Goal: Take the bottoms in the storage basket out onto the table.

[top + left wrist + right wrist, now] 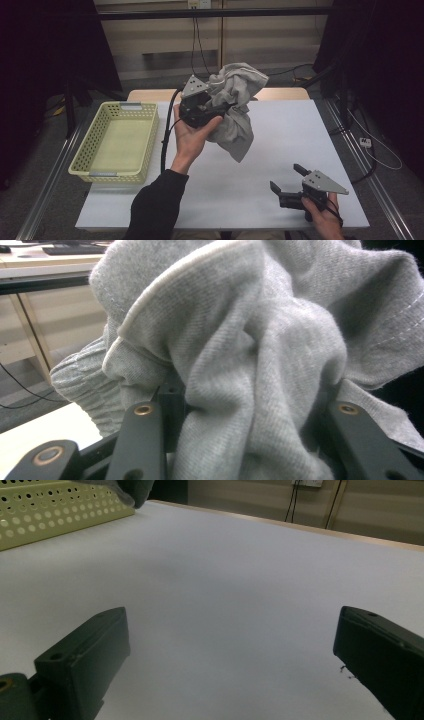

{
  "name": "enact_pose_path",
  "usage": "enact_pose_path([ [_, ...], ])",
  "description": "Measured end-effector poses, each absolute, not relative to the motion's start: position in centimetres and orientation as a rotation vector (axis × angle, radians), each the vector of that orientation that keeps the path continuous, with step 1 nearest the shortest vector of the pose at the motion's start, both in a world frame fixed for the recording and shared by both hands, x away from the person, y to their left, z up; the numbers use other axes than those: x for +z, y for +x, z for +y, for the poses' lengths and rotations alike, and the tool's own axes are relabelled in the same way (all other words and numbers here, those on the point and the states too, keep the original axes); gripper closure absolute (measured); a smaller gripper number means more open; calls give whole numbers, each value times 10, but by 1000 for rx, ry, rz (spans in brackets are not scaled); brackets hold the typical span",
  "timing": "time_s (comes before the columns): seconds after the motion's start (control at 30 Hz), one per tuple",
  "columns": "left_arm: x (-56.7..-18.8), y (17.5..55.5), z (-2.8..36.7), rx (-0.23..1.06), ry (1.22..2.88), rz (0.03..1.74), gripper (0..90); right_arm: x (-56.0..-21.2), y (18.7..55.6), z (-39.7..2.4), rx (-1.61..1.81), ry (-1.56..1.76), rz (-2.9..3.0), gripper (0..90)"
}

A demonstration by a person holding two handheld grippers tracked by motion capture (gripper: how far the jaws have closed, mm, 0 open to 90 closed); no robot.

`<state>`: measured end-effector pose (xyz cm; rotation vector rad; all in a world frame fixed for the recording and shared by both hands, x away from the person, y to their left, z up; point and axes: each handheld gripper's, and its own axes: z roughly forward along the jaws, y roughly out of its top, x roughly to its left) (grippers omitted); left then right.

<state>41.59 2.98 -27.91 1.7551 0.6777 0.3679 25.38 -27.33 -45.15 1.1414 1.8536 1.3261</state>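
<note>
The grey cloth (236,107) hangs bunched at upper centre of the high view, clamped in the left gripper (220,107), its weave close-up between the jaws in that gripper's view, while the right gripper (289,179) rests lower right, jaws apart over the white table (280,135), the yellow basket (120,142) at left.

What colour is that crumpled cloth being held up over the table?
Light grey, with a paler cream edge trim; the cloth shows best in the left gripper view.

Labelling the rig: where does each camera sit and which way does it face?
High view: above the near edge, facing forward and down; table, basket, both forearms.
Left gripper view: on the left gripper, facing the grey cloth it clamps.
Right gripper view: on the right gripper, low, open jaws.
Shared: basket, table.
</note>
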Motion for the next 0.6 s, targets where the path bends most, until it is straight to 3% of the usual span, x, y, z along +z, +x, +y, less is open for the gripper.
enact_pose_path([
  [0.6,-310,429,4,334,1818,703,542,-452,254,-273,1325,1141,1855,18],
])
